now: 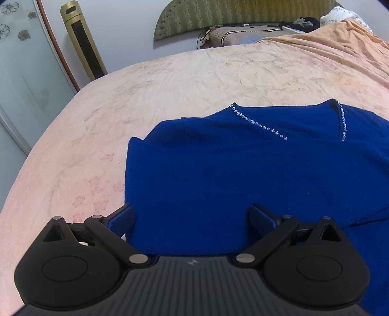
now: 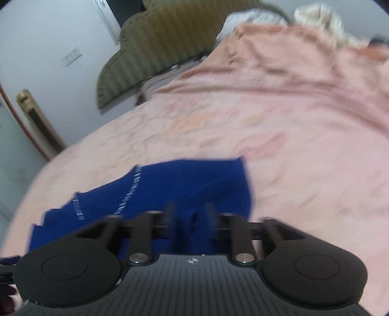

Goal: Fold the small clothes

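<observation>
A royal-blue knit sweater with a rhinestone-trimmed V-neck lies flat on the pink bed cover, with its side folded inward. My left gripper hovers over the sweater's near part, jaws spread wide with only flat cloth seen beneath them. The right wrist view is motion-blurred. There the sweater shows its neckline trim at the left. My right gripper stands over the sweater's near edge, fingers apart. A small ridge of blue cloth rises in the gap, and the pads do not press it.
The pink floral bed cover spreads around the sweater. A bunched orange blanket and pillows lie by the green headboard. A gold tower fan and a glass sliding door stand past the bed's left edge.
</observation>
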Action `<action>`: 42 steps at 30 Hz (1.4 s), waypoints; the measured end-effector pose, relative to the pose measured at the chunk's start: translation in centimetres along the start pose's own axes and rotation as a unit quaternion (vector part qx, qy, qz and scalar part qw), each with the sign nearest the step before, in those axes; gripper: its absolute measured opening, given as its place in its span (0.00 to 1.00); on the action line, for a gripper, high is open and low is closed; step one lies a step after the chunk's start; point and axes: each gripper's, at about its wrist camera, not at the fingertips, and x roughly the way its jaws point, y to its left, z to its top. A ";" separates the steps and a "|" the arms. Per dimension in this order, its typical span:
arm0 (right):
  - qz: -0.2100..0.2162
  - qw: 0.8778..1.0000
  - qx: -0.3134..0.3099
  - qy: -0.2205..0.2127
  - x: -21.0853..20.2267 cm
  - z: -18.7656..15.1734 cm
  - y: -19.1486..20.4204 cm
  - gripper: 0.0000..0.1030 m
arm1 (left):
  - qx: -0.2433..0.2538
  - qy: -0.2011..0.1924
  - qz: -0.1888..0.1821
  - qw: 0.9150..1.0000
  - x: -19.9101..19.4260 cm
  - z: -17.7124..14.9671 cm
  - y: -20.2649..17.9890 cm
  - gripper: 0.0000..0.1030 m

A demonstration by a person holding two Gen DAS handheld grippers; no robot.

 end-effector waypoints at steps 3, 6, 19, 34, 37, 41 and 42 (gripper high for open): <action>-0.008 1.000 -0.019 0.019 1.7 -0.6 0.7 0.35 | 0.010 -0.005 0.007 1.000 -0.3 0.1 -0.3 0.98; -0.003 1.000 -0.014 0.024 2.7 -0.9 0.9 0.06 | 0.009 -0.011 0.008 1.000 -0.5 0.1 -0.1 0.98; -0.108 0.988 -0.099 -0.057 -0.9 -2.1 4.1 0.27 | -0.005 -0.001 0.010 1.000 1.5 -0.2 0.3 0.98; -0.093 0.984 -0.151 -0.025 -4.6 -6.6 7.6 0.74 | -0.004 -0.023 -0.001 1.000 -1.8 -1.4 -0.8 0.98; -0.088 0.981 -0.172 -0.019 -5.8 -7.5 8.4 0.77 | -0.009 -0.027 0.000 1.000 -2.6 -1.8 -1.0 0.98; -0.086 0.979 -0.186 -0.017 -7.6 -8.2 9.2 0.82 | -0.025 -0.029 0.008 0.999 -3.5 -2.5 -0.5 0.98; -0.085 0.978 -0.189 -0.018 -8.1 -8.4 9.4 0.83 | -0.030 -0.029 0.010 0.999 -3.7 -2.6 -0.3 0.98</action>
